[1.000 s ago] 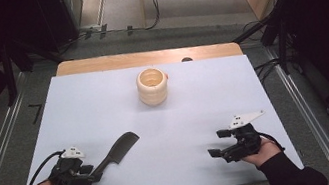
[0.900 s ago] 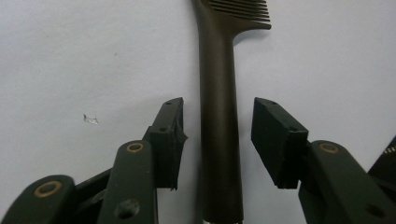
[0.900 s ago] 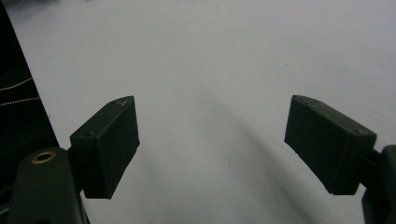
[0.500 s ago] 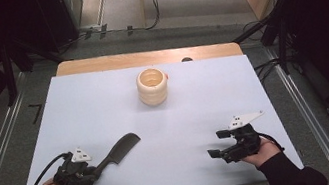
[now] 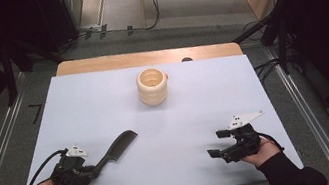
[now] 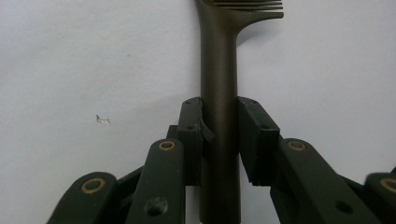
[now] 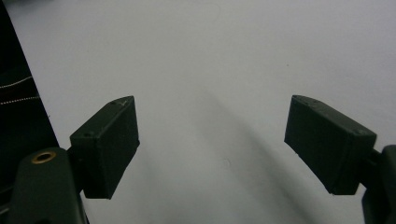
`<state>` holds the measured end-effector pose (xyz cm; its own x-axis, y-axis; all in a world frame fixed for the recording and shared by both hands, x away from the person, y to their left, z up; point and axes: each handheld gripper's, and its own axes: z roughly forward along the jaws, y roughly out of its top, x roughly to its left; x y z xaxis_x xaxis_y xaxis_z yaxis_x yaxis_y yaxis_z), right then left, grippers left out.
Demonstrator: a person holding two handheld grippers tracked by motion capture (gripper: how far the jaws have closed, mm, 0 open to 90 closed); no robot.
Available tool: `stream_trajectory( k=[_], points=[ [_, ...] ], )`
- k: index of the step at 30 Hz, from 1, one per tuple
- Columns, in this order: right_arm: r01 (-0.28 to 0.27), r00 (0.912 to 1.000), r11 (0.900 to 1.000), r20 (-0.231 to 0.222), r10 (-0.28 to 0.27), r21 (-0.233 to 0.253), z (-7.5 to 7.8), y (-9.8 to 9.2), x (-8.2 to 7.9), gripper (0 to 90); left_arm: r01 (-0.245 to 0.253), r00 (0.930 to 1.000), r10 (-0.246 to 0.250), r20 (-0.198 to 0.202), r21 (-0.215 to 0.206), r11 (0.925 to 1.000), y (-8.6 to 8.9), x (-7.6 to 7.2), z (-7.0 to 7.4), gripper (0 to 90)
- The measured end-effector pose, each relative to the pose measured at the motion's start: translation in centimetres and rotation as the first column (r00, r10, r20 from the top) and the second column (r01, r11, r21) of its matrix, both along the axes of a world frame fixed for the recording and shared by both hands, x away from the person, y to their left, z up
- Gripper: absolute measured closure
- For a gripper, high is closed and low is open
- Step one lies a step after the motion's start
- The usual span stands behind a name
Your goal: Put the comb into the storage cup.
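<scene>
Comb [image 5: 117,148], dark, slim and likely light, stiff plastic, lies lower left of the white table [image 5: 102,98], its handle clamped by the left gripper [image 6: 219,135] as the right gripper [image 7: 210,140] gapes empty.

1 comb [image 5: 117,148], 1 cup [image 5: 153,87], 2 grippers.

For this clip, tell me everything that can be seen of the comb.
The comb is black and looks like matte plastic: a long straight handle widening into a head with a row of fine teeth. It lies low over the white table at its near left, head pointing away and to the right, toward the cream cup but well short of it. The left gripper has its jaws closed on the handle; whether the head rests on the table cannot be told.
</scene>
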<state>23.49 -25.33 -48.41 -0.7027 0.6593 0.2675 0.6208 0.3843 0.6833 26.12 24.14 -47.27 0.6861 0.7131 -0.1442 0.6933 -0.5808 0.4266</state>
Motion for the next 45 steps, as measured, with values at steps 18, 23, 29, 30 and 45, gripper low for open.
stream_trajectory(
  k=[18,23,29,30,45],
  points=[
    [0.020,0.9992,1.000,0.034,-0.020,0.011,0.3,-0.1,-0.1,15.7,-0.011,0.9999,0.010,-0.006,-0.295,0.9553,-1.1,1.2,2.4,72.6],
    [0.017,0.9989,1.000,0.043,-0.018,0.012,0.4,0.1,-0.2,15.7,0.003,1.0000,-0.002,0.002,-0.322,0.9467,-2.2,1.8,2.7,72.6],
    [0.021,0.9989,1.000,0.041,-0.022,0.014,0.5,0.2,-0.3,15.7,-0.010,0.9994,-0.002,-0.035,-0.352,0.9358,-3.4,2.7,2.6,72.6],
    [0.021,0.9989,1.000,0.041,-0.022,0.014,0.5,0.2,-0.3,15.7,-0.010,0.9994,-0.002,-0.035,-0.352,0.9358,-3.4,2.7,2.6,72.6],
    [0.047,0.9984,0.996,0.030,-0.049,0.072,1.0,1.1,-0.1,15.8,-0.006,0.9967,-0.029,-0.076,-0.425,0.9054,-7.9,6.0,2.4,72.6]
  ],
)
